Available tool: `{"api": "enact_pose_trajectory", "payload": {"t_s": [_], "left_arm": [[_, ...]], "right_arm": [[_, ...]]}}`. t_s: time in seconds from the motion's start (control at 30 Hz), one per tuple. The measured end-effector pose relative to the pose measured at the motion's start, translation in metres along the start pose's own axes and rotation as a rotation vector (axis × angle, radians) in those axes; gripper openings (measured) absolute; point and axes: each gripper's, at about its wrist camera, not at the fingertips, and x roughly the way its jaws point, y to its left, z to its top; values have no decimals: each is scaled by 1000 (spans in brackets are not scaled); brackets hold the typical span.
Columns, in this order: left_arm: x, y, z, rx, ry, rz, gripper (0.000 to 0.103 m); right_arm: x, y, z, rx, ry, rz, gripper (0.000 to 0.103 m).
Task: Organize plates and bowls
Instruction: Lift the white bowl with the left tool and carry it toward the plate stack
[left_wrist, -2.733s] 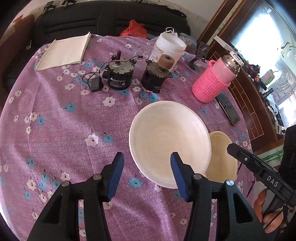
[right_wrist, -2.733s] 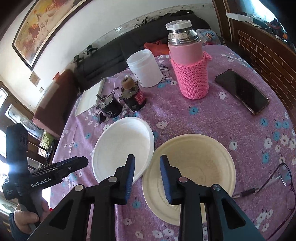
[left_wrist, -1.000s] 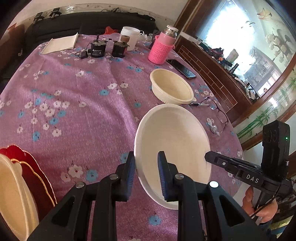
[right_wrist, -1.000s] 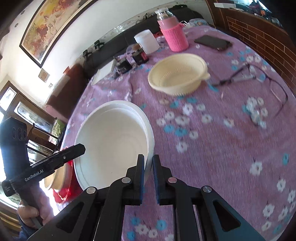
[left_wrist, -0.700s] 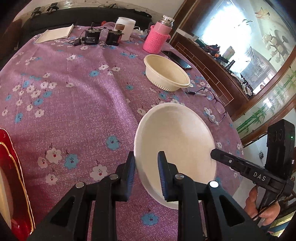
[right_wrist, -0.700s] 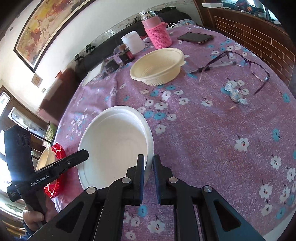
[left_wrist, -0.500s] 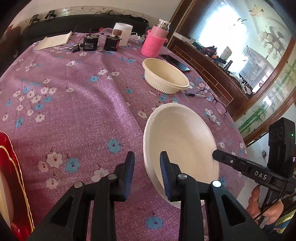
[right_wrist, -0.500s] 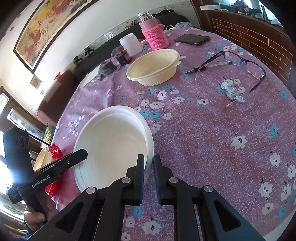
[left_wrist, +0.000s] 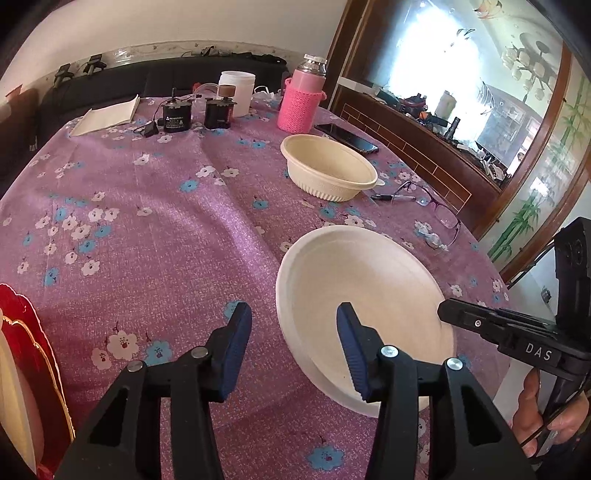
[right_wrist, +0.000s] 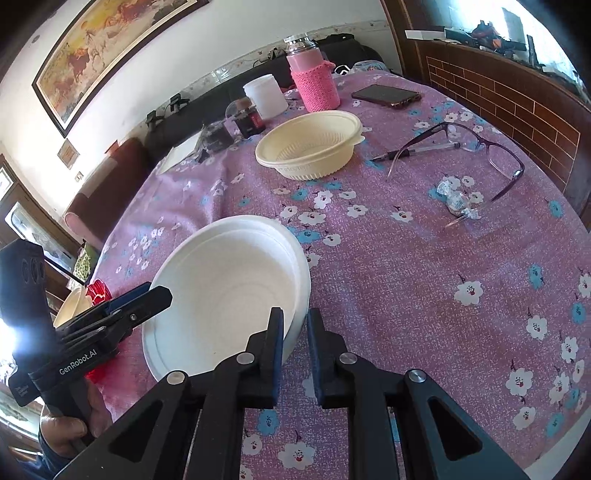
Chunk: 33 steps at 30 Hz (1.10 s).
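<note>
A white plate (left_wrist: 364, 302) sits near the front of the purple floral table; it also shows in the right wrist view (right_wrist: 229, 295). My right gripper (right_wrist: 295, 332) is shut on the plate's near right rim. My left gripper (left_wrist: 291, 347) is open, its jaws straddling the plate's left rim without gripping it. A cream ribbed bowl (left_wrist: 328, 171) stands further back on the table, also in the right wrist view (right_wrist: 310, 144). A red plate with a cream dish on it (left_wrist: 26, 369) lies at the left edge.
Glasses (right_wrist: 476, 155), a pen (right_wrist: 417, 149) and a wrapped sweet (right_wrist: 456, 199) lie to the right. A pink-sleeved flask (left_wrist: 301, 99), white tub (left_wrist: 236, 90), two small motors (left_wrist: 177, 118), a phone (left_wrist: 345, 136) and a notebook (left_wrist: 107, 114) are at the back.
Both grippers carried the white plate from beside the cream bowl toward the table's front. In the last half second my left gripper opened and let go of the rim.
</note>
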Motion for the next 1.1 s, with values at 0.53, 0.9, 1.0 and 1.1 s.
{"api": "enact_pose_trajectory", "payload": {"t_s": [0.53,0.9,1.0,1.1], "left_arm": [[-4,-22,-7,93,-52,68,22],[-22,-30,-8,131,-132,116,22],[-22,-27,-9,123,-133,110,22],[-22,-22,-9,108,-130,101,22]], "right_arm": [[-3,0,-3,6,-37,3,16],[-17,13,-2,-46,-100,-18,16],[-18,17,-3,-54,-104,-28,16],[-20,21,-3,-64,-110,-36,16]]}}
